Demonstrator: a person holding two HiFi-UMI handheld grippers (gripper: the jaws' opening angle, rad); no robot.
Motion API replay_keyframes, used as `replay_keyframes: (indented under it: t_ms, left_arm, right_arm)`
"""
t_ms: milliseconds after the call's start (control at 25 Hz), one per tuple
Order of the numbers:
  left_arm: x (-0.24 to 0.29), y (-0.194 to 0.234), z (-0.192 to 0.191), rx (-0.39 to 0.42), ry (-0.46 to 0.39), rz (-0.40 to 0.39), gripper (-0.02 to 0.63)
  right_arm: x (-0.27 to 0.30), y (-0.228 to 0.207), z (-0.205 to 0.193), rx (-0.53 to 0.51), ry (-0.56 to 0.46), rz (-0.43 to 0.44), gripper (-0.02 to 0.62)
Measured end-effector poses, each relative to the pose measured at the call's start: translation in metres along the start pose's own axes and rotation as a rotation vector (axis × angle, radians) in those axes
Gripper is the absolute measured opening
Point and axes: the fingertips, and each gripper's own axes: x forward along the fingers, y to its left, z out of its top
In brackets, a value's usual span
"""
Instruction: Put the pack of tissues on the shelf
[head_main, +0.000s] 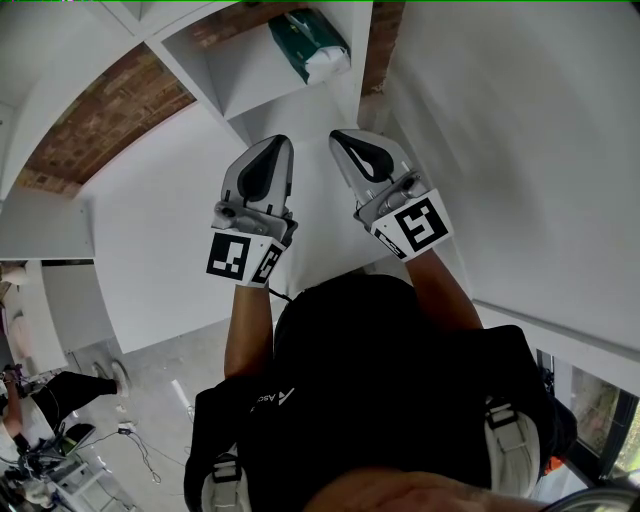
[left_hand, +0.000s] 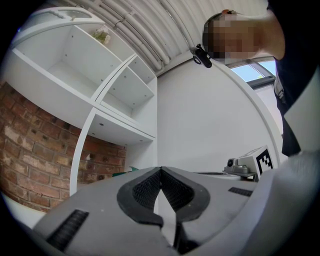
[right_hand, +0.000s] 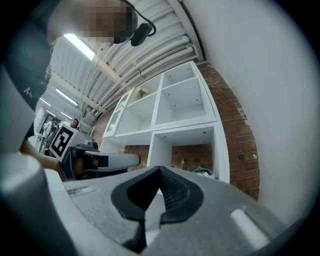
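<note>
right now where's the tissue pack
Head view, top centre: the tissue pack lies inside a shelf cubby, just beyond the left gripper and right gripper, neither touching it.

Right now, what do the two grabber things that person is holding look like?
The left gripper and right gripper are matching light grey wedges that narrow to a point. Their jaws are lined with black ribbed rubber. Each carries a white cube printed with black square markers. The person wears a black short-sleeved top.

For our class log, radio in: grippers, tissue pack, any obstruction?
Left gripper shut, empty. Right gripper shut, empty. Pack of tissues in shelf compartment, clear of both grippers. Nothing in the way.
</note>
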Motion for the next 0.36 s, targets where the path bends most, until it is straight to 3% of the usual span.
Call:
replay_keyframes:
  t_ms: [360]
  left_arm:
    - [0.0011, 0.0019, 0.0009, 0.005, 0.000, 0.001, -0.002]
  right_arm:
    - [0.0028, -0.0040, -0.0022, -0.008, 0.008, -0.004, 0.000]
